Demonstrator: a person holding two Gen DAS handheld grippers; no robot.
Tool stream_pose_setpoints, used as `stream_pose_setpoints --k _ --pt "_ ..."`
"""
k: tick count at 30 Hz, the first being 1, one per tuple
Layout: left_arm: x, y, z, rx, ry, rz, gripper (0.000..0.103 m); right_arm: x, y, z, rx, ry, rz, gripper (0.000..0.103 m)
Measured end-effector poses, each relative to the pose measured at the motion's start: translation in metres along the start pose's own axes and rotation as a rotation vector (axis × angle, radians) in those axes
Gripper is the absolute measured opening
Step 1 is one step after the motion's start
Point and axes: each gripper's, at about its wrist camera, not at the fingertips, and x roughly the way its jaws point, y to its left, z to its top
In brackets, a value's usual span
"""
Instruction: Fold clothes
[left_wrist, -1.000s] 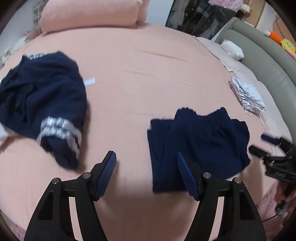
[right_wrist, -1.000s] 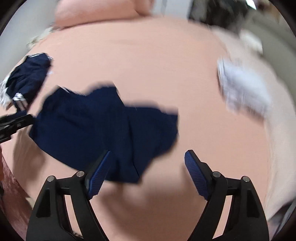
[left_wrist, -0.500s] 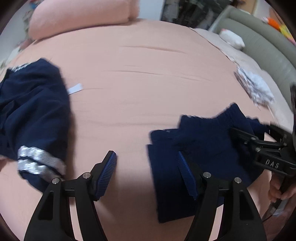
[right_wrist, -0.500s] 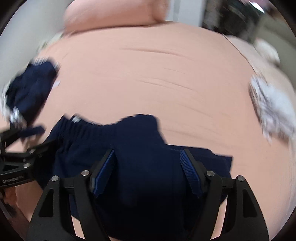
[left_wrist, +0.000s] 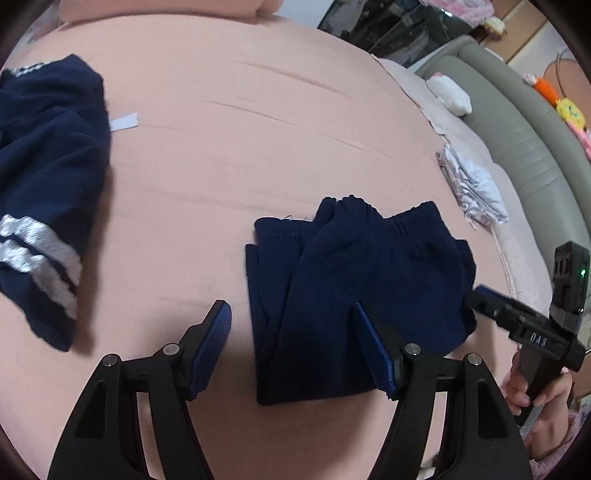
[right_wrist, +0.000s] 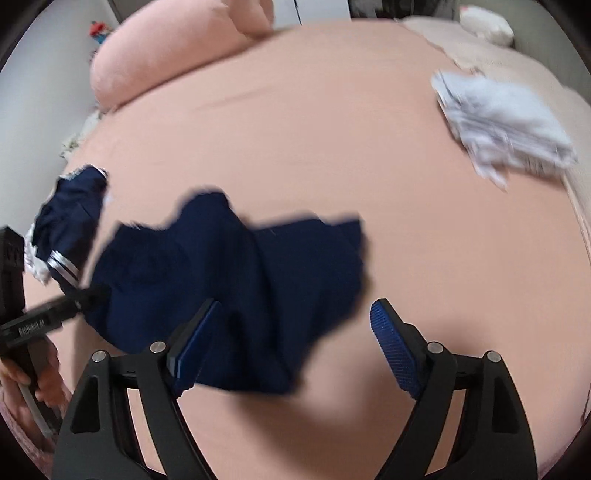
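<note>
Lying on the pink bed (left_wrist: 229, 155), the folded navy shorts (left_wrist: 354, 280) are the landmark. Left of them sits a crumpled navy garment with silver stripes (left_wrist: 48, 192), well apart. The left claw (left_wrist: 291, 347) hovers released over the shorts' near-left corner, one pad above bare sheet, the other above cloth; the shorts run away from it, waistband farthest. The right claw (right_wrist: 291, 339), jaws just reopened and gripping nothing, stands at their right edge. Either looks about equally near, I judge. White folded laundry (left_wrist: 472, 192) lies beyond, right.
</note>
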Motion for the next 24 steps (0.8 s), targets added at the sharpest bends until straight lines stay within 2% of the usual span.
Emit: stream_pose_setpoints --k 1,3,5,7,9,11,12,14,16,18,21,22,24 --pt "0.001 -0.001 -0.001 0.002 -0.003 0.0 0.07 0.003 -0.006 -0.005 0.01 0.022 0.012 0.084" --pt "0.009 -0.01 -0.002 0.03 -0.019 0.049 0.065 0.007 -0.01 -0.011 0.001 0.033 0.047 0.085" --pt "0.015 -0.018 0.002 0.046 -0.02 0.084 0.062 0.008 -0.012 -0.011 -0.058 0.018 -0.043 0.083" --pt "0.013 -0.019 0.003 0.052 -0.02 0.101 0.062 0.004 -0.021 -0.008 -0.03 0.019 -0.046 0.083" --pt "0.008 -0.015 0.0 0.059 -0.018 0.095 0.062 -0.007 -0.033 -0.002 0.027 -0.024 -0.041 0.083" --pt "0.004 -0.011 -0.003 0.062 -0.02 0.094 0.062 -0.02 -0.05 0.006 0.078 -0.092 -0.07 0.081" --pt "0.003 -0.011 -0.003 0.057 -0.027 0.102 0.062 -0.022 -0.057 0.01 0.099 -0.098 -0.09 0.081" --pt "0.004 -0.011 -0.003 0.057 -0.029 0.11 0.063 -0.009 -0.064 0.019 0.108 -0.053 -0.095 0.081" --pt "0.008 -0.014 -0.001 0.063 -0.027 0.11 0.063 0.014 -0.059 0.025 0.064 0.001 -0.076 0.079" --pt "0.013 -0.019 0.002 0.062 -0.027 0.102 0.063 0.02 -0.058 0.025 -0.014 -0.001 -0.138 0.077" --pt "0.004 -0.025 0.003 0.059 -0.071 0.142 0.062 0.007 -0.055 0.026 -0.041 -0.048 -0.217 0.078" --pt "-0.003 -0.031 0.004 0.07 -0.109 0.152 0.06 -0.002 -0.051 0.026 -0.052 -0.079 -0.21 0.075" --pt "-0.027 -0.05 0.004 0.113 -0.203 0.112 0.059 -0.02 -0.043 0.026 -0.075 -0.141 -0.195 0.073"
